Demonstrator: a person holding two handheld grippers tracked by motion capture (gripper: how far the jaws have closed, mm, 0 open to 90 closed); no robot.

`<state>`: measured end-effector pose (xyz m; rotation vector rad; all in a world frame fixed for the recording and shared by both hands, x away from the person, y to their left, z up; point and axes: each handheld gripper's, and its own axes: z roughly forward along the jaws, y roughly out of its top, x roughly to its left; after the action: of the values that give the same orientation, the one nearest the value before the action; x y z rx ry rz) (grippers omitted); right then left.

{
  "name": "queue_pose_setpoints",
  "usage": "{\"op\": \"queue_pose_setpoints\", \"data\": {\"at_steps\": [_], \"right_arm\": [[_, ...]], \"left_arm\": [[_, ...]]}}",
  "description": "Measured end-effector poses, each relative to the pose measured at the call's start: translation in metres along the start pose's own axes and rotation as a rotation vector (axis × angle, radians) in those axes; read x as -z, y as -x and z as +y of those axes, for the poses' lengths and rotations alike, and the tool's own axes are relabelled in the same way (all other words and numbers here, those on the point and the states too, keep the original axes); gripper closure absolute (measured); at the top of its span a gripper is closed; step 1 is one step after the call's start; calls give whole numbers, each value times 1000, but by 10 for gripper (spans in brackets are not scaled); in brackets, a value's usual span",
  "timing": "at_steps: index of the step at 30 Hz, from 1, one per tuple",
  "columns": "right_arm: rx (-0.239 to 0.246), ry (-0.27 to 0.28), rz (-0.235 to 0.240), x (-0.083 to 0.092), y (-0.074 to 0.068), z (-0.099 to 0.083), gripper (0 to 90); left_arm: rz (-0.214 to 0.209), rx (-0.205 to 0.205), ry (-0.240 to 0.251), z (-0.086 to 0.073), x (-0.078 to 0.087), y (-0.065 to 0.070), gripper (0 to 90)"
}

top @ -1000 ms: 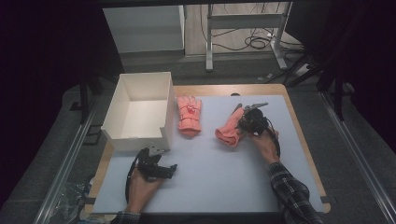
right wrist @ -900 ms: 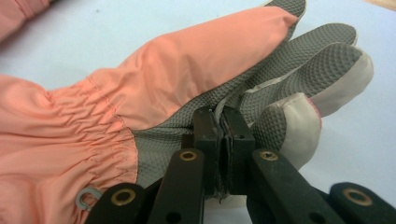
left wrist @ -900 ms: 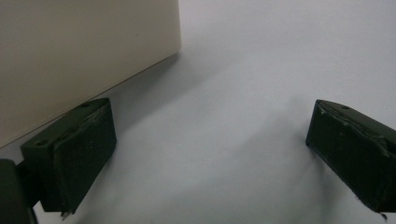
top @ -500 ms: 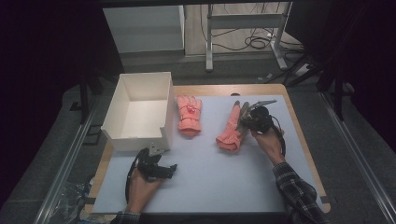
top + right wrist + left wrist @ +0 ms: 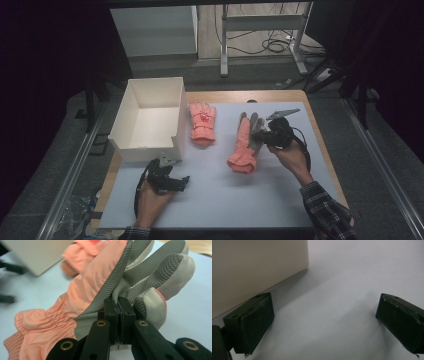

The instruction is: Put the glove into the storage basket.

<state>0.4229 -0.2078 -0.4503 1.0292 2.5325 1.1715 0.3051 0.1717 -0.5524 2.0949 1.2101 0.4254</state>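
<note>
A pink glove with a grey textured palm (image 5: 243, 145) hangs from my right gripper (image 5: 262, 136), fingers up and cuff trailing to the mat. In the right gripper view the jaws are shut (image 5: 119, 315) on a fold of the glove's (image 5: 82, 297) grey palm fabric near the base of the fingers. A second pink glove (image 5: 202, 122) lies flat beside the white open box (image 5: 131, 115). My left gripper (image 5: 181, 182) rests on the mat by the box's near corner. Its jaws stand wide apart (image 5: 324, 315) with nothing between them.
The pale blue mat (image 5: 225, 200) covers the wooden table (image 5: 320, 135). The box wall (image 5: 249, 270) stands close to the left gripper's left jaw. Beyond the table are a metal stand (image 5: 260, 25) and cables (image 5: 275, 45) on the floor.
My right gripper has risen with the glove, pulling its fingers up off the mat so the grey palm shows and the cuff trails. The left gripper has stayed put.
</note>
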Motion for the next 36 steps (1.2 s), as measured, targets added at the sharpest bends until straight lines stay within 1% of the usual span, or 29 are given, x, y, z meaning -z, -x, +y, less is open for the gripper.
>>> {"op": "queue_pose_setpoints", "data": {"at_steps": [7,10,12,14,15,16,17,18,20,21,26,28,29,31,33,34,36], "right_arm": [[70,-13,95,2,-27,-9,864],[86,-22,116,0,-34,-12,863],[108,-38,163,-5,-44,-17,863],[128,-51,174,-9,-49,-20,863],[128,-51,174,-9,-49,-20,863],[142,-64,185,-14,-53,-23,863],[142,-64,185,-14,-53,-23,863],[157,-77,192,-20,-54,-26,863],[164,-83,192,-23,-55,-27,862],[172,-96,186,-28,-55,-29,862],[192,-108,171,-36,-52,-33,853],[191,-110,169,-36,-52,-34,850],[202,-109,162,-37,-52,-34,841],[207,-109,158,-38,-52,-34,833],[214,-104,142,-37,-53,-33,795],[225,-95,124,-36,-53,-32,789],[226,-93,121,-34,-53,-32,791]], "left_arm": [[0,0,0,0,0,0,17],[0,0,1,0,0,0,16],[0,-2,0,0,0,0,16],[1,-3,-1,0,0,0,17],[1,-3,-1,0,0,0,16],[1,-1,0,0,0,0,16],[1,-1,0,0,0,0,17],[1,-2,0,0,0,0,16],[0,1,-1,0,0,0,16],[0,0,0,0,0,0,16],[0,0,-1,0,0,0,16],[0,0,-1,0,0,0,16],[1,0,-1,0,0,0,16],[0,0,-1,0,0,0,16],[0,-1,0,0,0,0,16],[0,0,0,0,0,0,16],[0,-1,0,0,0,0,16]]}}
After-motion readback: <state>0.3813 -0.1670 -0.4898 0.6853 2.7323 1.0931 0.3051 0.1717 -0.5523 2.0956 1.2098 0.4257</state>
